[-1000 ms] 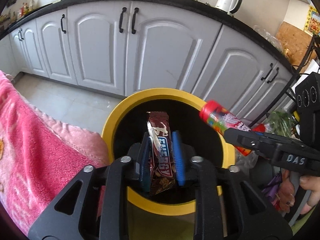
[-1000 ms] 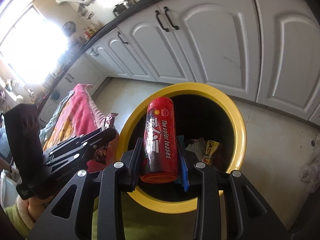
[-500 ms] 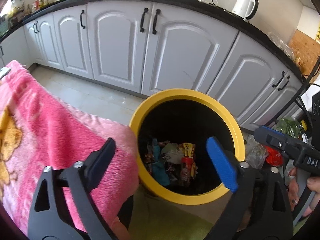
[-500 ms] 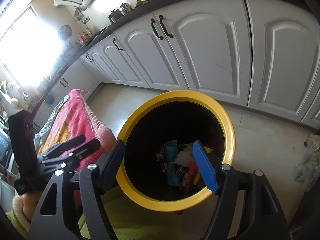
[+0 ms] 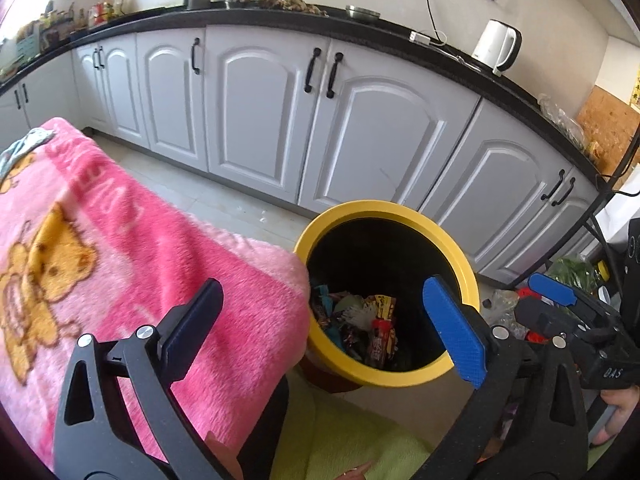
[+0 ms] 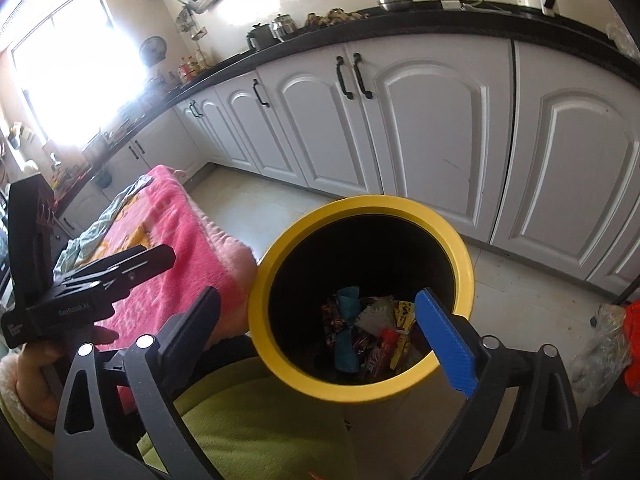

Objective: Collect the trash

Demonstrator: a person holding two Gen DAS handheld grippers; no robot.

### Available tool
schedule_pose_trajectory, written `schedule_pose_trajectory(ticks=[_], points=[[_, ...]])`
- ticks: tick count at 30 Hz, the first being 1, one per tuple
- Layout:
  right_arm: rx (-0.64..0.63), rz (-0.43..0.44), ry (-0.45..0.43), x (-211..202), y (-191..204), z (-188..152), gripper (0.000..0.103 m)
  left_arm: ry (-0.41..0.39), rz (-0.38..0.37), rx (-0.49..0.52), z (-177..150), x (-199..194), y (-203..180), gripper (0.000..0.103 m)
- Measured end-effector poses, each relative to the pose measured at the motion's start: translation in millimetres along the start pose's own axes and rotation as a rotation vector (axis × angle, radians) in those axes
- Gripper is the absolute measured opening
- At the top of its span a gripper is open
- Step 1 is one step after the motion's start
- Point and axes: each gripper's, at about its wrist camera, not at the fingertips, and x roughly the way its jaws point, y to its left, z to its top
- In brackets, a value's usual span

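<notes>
Smooth plastic bin (image 5: 460, 260) (glossy rim), fluffy pink blanket (image 5: 120, 240).

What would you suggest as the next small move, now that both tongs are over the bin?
Probably draw both away to fetch more trash: the left tongs and right tongs are opening with nothing between them, and wrappers already lie inside the yellow-rimmed bin.

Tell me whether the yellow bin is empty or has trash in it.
Has trash in it: the yellow bin holds a pile of wrappers at its bottom, well below the rim.
</notes>
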Motion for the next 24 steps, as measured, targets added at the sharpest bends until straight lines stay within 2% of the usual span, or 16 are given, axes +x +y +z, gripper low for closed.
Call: schedule_pose_trajectory(ticks=[4, 10, 17, 24], points=[[-0.013, 0.013, -0.029, -11, 17, -10, 0.097, -0.034, 0.018, 0.007, -11, -20, 5, 0.092], [-0.097, -0.019, -0.095, -25, 54, -29, 0.097, -0.127, 0.058, 0.005, -28, -56, 13, 0.092], [-0.211, -0.080, -0.233, -42, 87, -46, 0.097, -0.243, 0.114, -0.004, -44, -95, 24, 0.092], [-0.219, -0.094, -0.384, -72, 98, -58, 0.097, -0.346, 0.151, -0.015, -62, -129, 28, 0.092]])
